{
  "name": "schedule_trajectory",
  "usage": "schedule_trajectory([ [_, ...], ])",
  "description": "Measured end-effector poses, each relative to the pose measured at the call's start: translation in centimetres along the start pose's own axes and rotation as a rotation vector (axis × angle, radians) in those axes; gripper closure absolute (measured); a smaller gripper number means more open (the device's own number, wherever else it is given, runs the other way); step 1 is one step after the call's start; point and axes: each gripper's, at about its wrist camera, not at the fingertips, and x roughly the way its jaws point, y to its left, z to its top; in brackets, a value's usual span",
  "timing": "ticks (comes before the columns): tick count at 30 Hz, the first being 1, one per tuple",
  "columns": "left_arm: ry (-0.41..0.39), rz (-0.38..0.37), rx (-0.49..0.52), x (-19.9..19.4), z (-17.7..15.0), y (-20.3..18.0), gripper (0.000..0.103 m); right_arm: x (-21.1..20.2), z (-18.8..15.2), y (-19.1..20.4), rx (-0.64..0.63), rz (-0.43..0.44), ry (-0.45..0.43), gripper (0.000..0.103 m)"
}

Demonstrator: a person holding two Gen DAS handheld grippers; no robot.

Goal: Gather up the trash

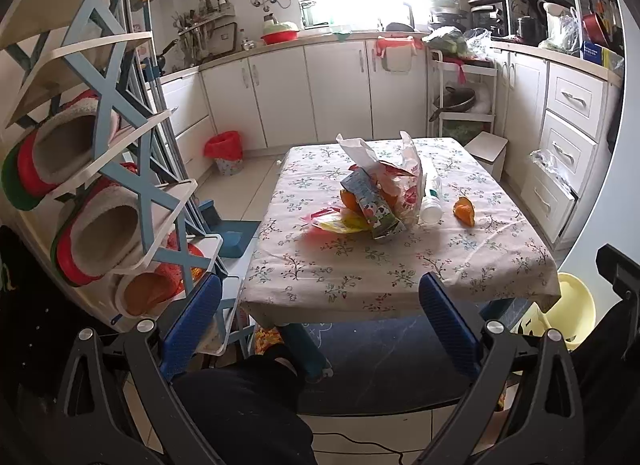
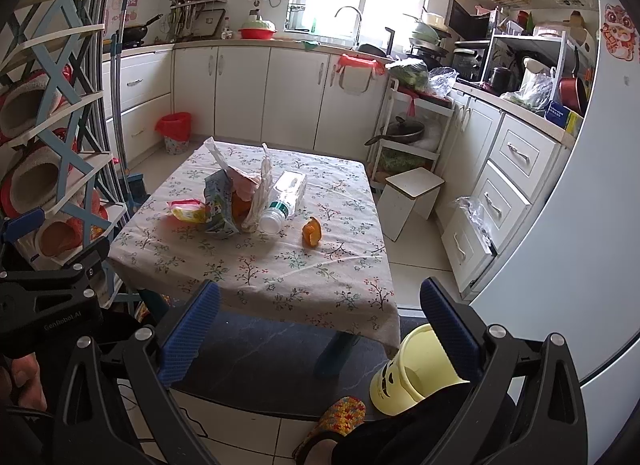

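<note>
Two grippers: left gripper (image 1: 320,317) and right gripper (image 2: 320,321) spread wide, nothing between the fingers, short of the table (image 1: 400,265).
Trash: heaped mid-table; carton (image 1: 370,201) leaned on a plastic bag (image 1: 400,169), yellow wrapper (image 1: 340,223) beside it, bottle (image 2: 282,201) lying flat, peel (image 2: 312,231) apart to the right.
Hidden: orange fruit (image 1: 350,199) mostly covered by carton and bag.
Cut off: yellow bin (image 2: 404,373) partly behind the right finger.
Unclear: carton print unreadable.
</note>
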Motion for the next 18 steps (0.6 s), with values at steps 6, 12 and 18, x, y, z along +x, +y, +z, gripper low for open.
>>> schedule_trajectory([
  [6,-0.004,-0.023,-0.016,0.0,-0.1,0.4,0.008,0.2,0.0,-0.2,0.004,-0.011,0.0,0.007],
  [12,-0.008,-0.038,-0.022,-0.2,0.1,0.0,0.008,0.4,0.1,-0.7,0.014,-0.021,0.002,0.007],
  [18,0.007,-0.059,-0.033,1.0,0.3,-1.2,0.008,1.9,0.1,-1.3,0.021,-0.014,0.014,0.007],
])
